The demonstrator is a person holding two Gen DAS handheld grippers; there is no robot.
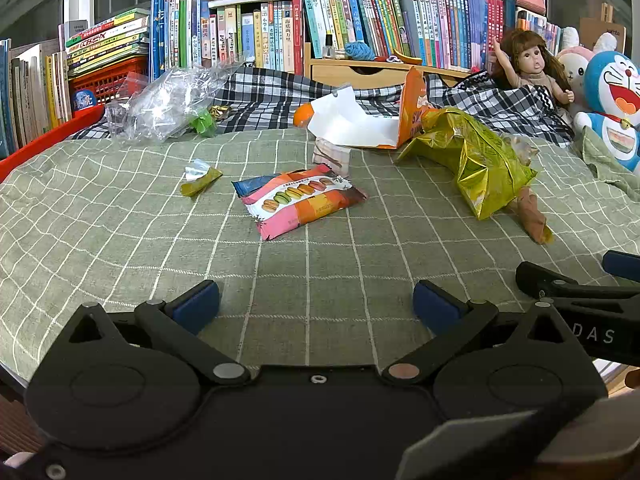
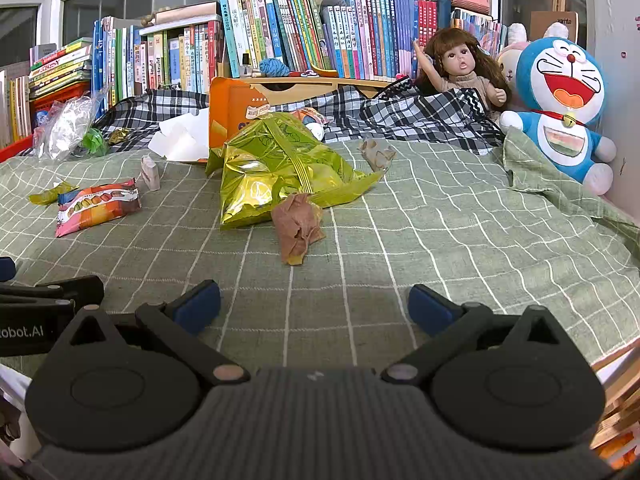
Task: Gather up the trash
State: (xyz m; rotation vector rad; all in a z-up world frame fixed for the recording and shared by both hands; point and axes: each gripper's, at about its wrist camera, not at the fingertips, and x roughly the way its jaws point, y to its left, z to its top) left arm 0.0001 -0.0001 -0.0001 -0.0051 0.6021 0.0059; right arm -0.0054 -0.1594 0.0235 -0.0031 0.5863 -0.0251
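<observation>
Trash lies scattered on a green checked bed cover. A pink and orange macaron wrapper lies ahead of my left gripper, which is open and empty. A shiny yellow-green bag and a crumpled brown paper lie ahead of my right gripper, also open and empty. Farther back are an orange box with a white flap, a small yellow-green wrapper, a clear plastic bag and a small folded packet. The macaron wrapper shows left in the right wrist view.
A doll, a blue cat plush and a pink rabbit plush sit at the back right. A plaid blanket lies before rows of books. A red edge borders the bed at left.
</observation>
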